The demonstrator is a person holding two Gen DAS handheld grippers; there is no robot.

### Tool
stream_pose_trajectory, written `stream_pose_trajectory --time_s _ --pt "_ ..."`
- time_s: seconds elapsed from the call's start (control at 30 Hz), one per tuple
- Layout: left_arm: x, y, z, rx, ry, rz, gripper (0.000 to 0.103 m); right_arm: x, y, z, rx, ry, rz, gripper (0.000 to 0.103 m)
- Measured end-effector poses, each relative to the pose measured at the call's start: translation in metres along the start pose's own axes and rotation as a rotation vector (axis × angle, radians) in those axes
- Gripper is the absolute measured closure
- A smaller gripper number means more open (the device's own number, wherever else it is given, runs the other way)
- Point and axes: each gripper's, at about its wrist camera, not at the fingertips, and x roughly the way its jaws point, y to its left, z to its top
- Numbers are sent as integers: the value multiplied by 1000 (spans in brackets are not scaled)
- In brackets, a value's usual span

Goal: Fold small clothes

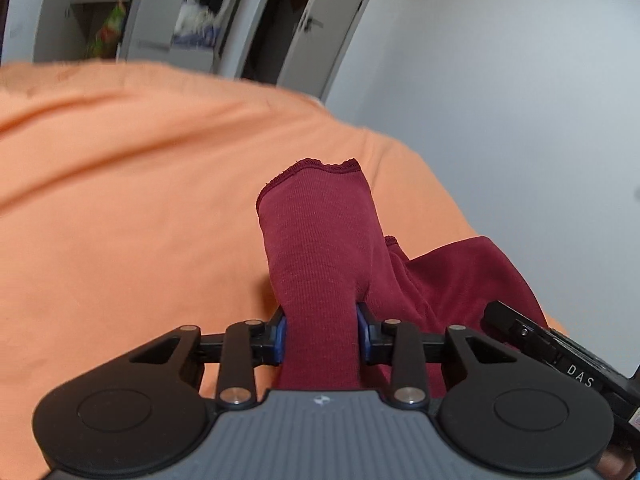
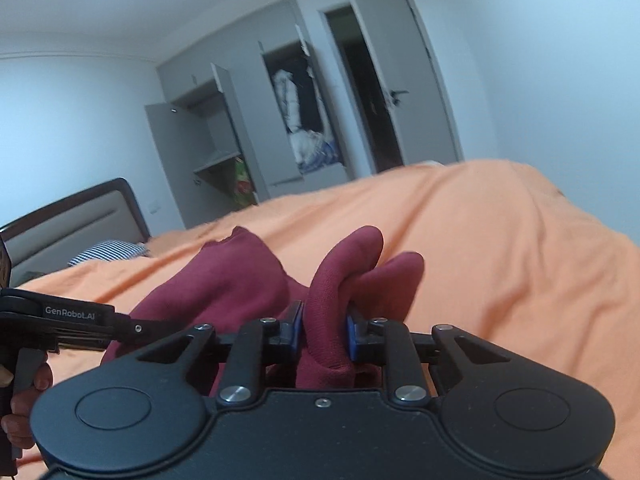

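The left hand-held gripper (image 1: pixel 321 336) is closed on the dark red sock (image 1: pixel 316 248). Its two blue pads (image 1: pixel 281 338) press the fabric from both sides. From this pinch the cuff end, with its stitched hem, stands up and forward, away from the camera. The rest of the sock falls to the right and goes on toward the other tool, whose black body shows at the right edge of the left wrist view.

Under everything lies the orange bed cover (image 1: pixel 132 208). There is no table here; the bed carries the work. The sock seems to be lifted a little above the cover, but I cannot tell if some part of it touches the cover.

The right hand-held gripper (image 2: pixel 323 332) is also closed on the same sock (image 2: pixel 216 284), at its toe side. There the fabric bulges out as a rounded loop in front of the blue pads (image 2: pixel 351 340). In the right wrist view the left tool comes in from the left, held by the person's hand (image 2: pixel 24 408).

So the long axis of the sock runs from left to right between the two pinches, and the two tools are near each other with the fabric slack between them. Each hand holds one end, so neither is nearer. I judge that the coming move turns on this line: one end must travel along it to meet the other end, and the fold falls in the middle.

At the back stands an open wardrobe (image 2: pixel 256 128).
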Motion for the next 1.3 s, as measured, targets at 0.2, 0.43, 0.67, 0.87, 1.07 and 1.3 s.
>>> stream_pose_trajectory --time_s 0.2,0.43,0.67,0.87,1.07,1.3 --pt "-27 25 10 -19 -29 55 67 16 28 7 16 4 51 81" --pt "-27 58 -3 -82 9 82 66 36 49 -6 -4 68 41 81" --pt "-33 68 -20 -131 20 108 42 32 54 -16 -34 109 -49 48" --pt "-73 56 -32 -73 -86 176 12 -5 64 -20 -94 52 -66 17" --pt "-130 35 -69 13 -215 224 1 -61 91 -39 -167 -15 -33 1" --pt "-164 21 -122 95 -241 307 0 -121 110 -73 -164 -26 -14 1"
